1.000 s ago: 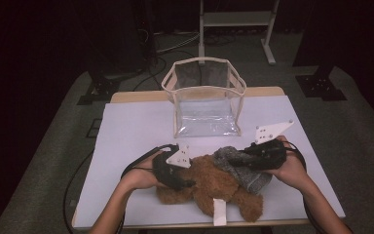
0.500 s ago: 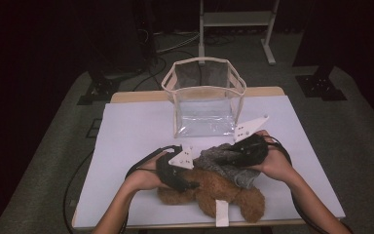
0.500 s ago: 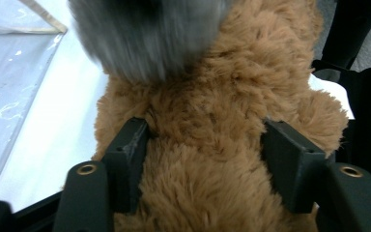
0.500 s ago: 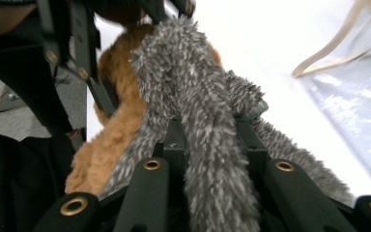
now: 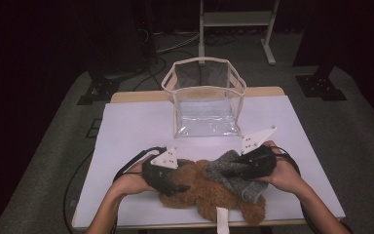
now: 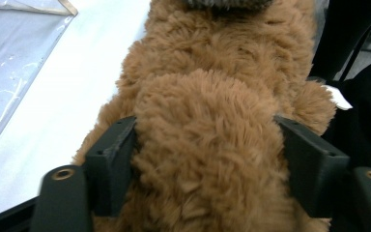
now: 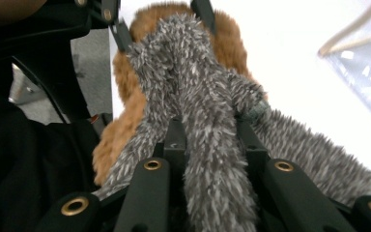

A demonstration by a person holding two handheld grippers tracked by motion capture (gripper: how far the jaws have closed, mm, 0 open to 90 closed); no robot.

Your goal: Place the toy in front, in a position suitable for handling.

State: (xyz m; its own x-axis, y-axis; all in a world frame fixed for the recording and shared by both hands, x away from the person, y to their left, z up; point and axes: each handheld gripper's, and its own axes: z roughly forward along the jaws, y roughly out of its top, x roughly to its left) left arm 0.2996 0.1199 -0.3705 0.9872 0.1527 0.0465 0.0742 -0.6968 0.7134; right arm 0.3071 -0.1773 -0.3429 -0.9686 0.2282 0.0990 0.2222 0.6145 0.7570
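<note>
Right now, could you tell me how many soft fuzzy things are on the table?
2: a brown plush toy at the near edge, and a grey fuzzy cloth draped over its right side. Others may lie hidden beneath.

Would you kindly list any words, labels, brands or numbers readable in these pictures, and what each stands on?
No text can be read anywhere.
White fabric tag on the brown plush teddy bear: no print can be made out.
Grey fuzzy cloth: no label in sight.
Clear plastic bag with beige trim: unmarked.
</note>
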